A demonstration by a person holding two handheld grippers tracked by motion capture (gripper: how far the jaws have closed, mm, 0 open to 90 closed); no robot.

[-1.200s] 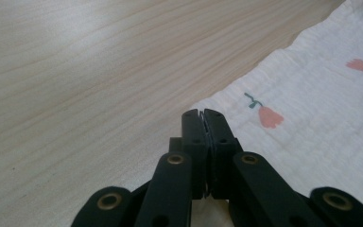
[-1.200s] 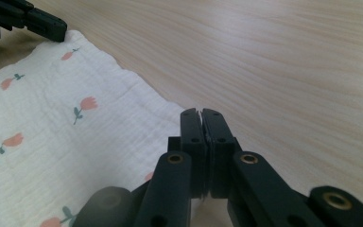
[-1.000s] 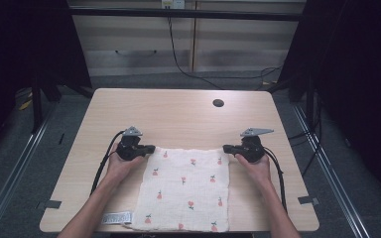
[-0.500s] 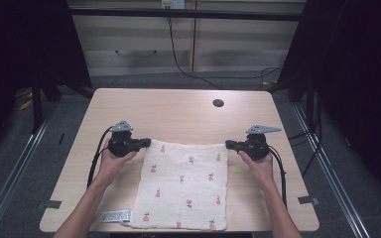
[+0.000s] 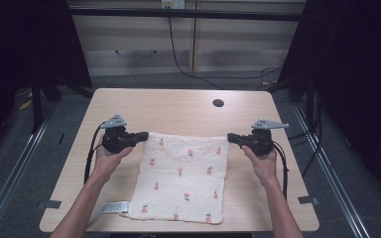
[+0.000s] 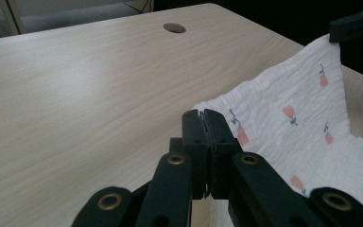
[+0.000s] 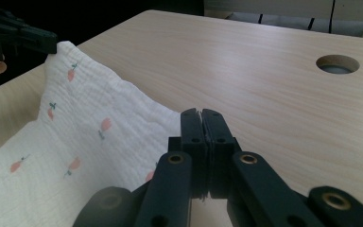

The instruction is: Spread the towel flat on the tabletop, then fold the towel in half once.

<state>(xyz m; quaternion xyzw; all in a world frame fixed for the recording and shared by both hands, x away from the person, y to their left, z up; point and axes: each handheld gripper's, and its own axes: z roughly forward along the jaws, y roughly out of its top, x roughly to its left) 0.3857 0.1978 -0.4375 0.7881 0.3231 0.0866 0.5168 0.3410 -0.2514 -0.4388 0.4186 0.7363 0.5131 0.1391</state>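
Left gripper (image 5: 141,136) and right gripper (image 5: 232,137) each clamped on far corner of floral muslin cloth (image 5: 181,178); cloth stretched between them, near edge flat on table (image 5: 178,106). Corners gripped; fold or spreading not yet done.

**What my things are made of**

My cloth (image 5: 183,178) is soft, crinkly white fabric with little pink flowers. My table (image 5: 178,111) is smooth, pale wood with a slight shine. My left gripper (image 6: 203,124) looks like matt black plastic
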